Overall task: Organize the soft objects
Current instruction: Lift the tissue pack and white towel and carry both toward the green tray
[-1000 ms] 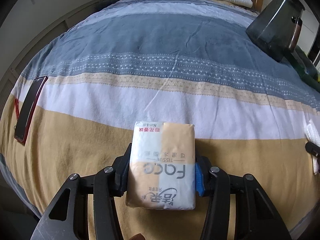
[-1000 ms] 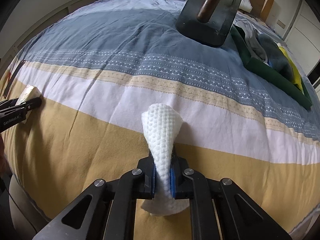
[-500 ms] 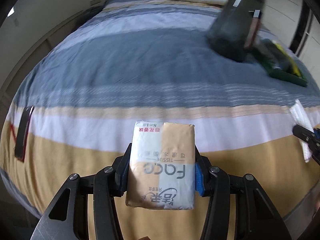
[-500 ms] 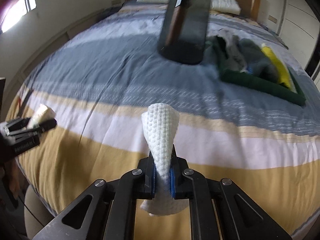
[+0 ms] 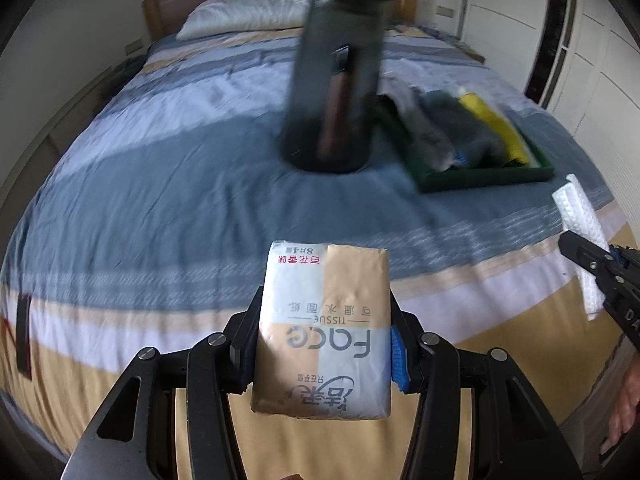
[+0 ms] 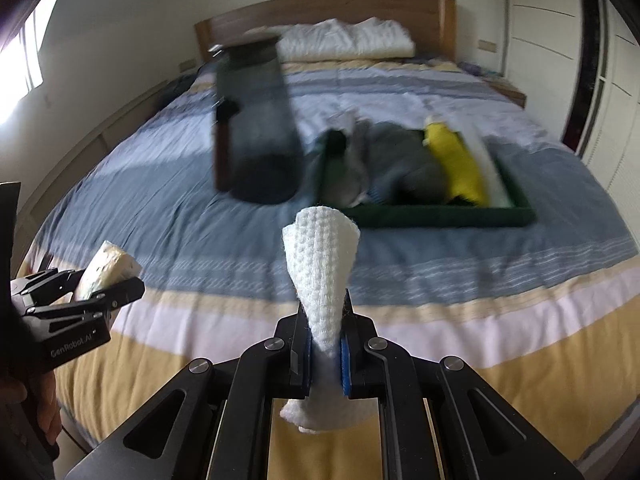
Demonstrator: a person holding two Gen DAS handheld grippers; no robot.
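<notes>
Tissue pack [image 5: 325, 330], tan-and-pale-blue plastic printed "Face", sits clenched crosswise in my left gripper [image 5: 326, 346] above the striped bed [image 5: 160, 184]. My right gripper [image 6: 325, 346] pinches a white waffle-knit cloth [image 6: 322, 276], rolled and upright. Ahead, a dark green tray [image 6: 440, 216] full of soft things beside a dark smoky bottle [image 6: 256, 128]; open blue bedding lies between.

A striped bed [image 6: 200, 216] carries a dark container [image 6: 256, 128] beside a green tray [image 6: 440, 216].

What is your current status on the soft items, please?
Left tool shut on tissue pack. Right tool shut on white cloth. Dark container beside green tray.
</notes>
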